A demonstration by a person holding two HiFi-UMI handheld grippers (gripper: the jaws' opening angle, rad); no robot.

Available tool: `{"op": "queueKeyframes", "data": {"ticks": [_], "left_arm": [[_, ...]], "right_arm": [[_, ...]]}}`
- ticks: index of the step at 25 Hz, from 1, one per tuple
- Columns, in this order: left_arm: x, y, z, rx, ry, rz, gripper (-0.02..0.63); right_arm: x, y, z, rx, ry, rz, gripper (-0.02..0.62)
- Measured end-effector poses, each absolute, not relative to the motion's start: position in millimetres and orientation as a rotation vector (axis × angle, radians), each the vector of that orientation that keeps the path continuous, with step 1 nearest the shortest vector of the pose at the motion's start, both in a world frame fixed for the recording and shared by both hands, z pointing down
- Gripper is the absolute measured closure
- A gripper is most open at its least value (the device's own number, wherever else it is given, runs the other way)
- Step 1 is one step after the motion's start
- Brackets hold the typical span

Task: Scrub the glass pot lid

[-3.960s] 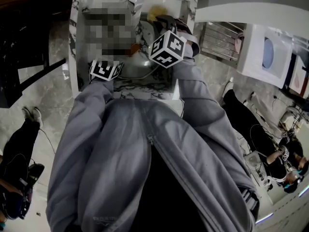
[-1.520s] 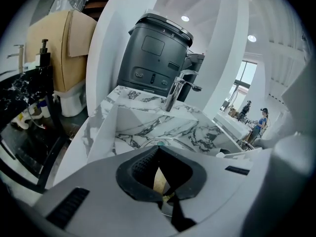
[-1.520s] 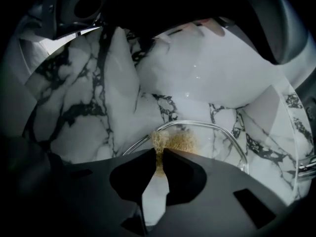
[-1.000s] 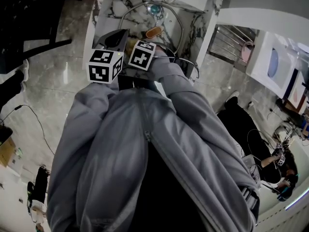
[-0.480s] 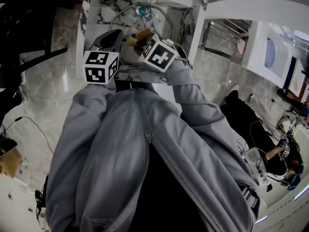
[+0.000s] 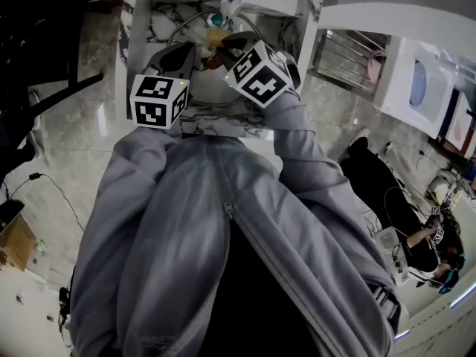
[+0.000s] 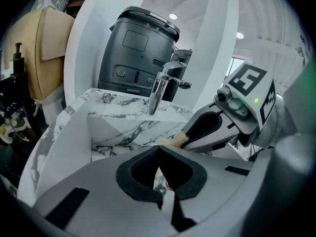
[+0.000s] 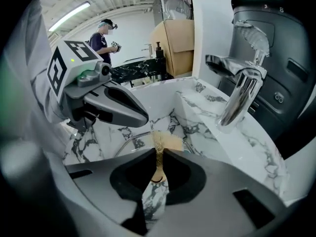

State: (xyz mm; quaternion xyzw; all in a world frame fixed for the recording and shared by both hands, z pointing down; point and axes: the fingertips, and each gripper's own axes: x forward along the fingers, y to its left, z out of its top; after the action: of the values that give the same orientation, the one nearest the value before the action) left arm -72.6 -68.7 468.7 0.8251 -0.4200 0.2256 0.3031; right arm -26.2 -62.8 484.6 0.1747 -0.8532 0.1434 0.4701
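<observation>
In the head view the glass pot lid lies in the marble sink [image 6: 139,21], showing its teal knob [image 6: 216,19]. From the right gripper view only the lid's thin metal rim [image 8: 129,143] shows, low in the basin. My right gripper [image 6: 223,47] hangs over the lid, shut on a tan scrub sponge [image 8: 165,142]. That sponge [image 7: 173,141] pokes from the right gripper's tip [image 7: 185,138] in the left gripper view. My left gripper [image 6: 181,55] sits just left of it, shut with nothing between its jaws [image 7: 159,149]. Its closed tip [image 8: 144,117] hovers above the lid's rim, apart from it.
A chrome faucet [image 7: 158,90] [image 8: 242,98] rises at the back of the sink. Behind it stands a dark appliance [image 7: 138,48]. A metal rack [image 6: 349,58] is to the right of the sink. People stand in the background [image 8: 101,38].
The right gripper has risen and tipped further down, carrying the sponge toward the faucet side of the lid. The left gripper has shifted slightly and stays shut.
</observation>
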Motion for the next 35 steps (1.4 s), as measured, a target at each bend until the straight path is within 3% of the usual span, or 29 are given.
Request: {"op": "queueKeyframes", "data": {"ticks": [12, 22, 35], "left_arm": [[-68, -85, 490, 2.153, -1.084, 0.630, 0.592], [-70, -85, 496, 2.135, -1.067, 0.639, 0.592], [-68, -67, 490, 2.159, -1.063, 0.636, 0.592]], "right_arm": [[-17, -126, 548, 0.466, -1.980, 0.149, 0.540], [-18, -113, 612, 0.290, -1.834, 0.219, 0.540], [-15, -85, 597, 0.152, -1.790, 0.262, 0.541]]}}
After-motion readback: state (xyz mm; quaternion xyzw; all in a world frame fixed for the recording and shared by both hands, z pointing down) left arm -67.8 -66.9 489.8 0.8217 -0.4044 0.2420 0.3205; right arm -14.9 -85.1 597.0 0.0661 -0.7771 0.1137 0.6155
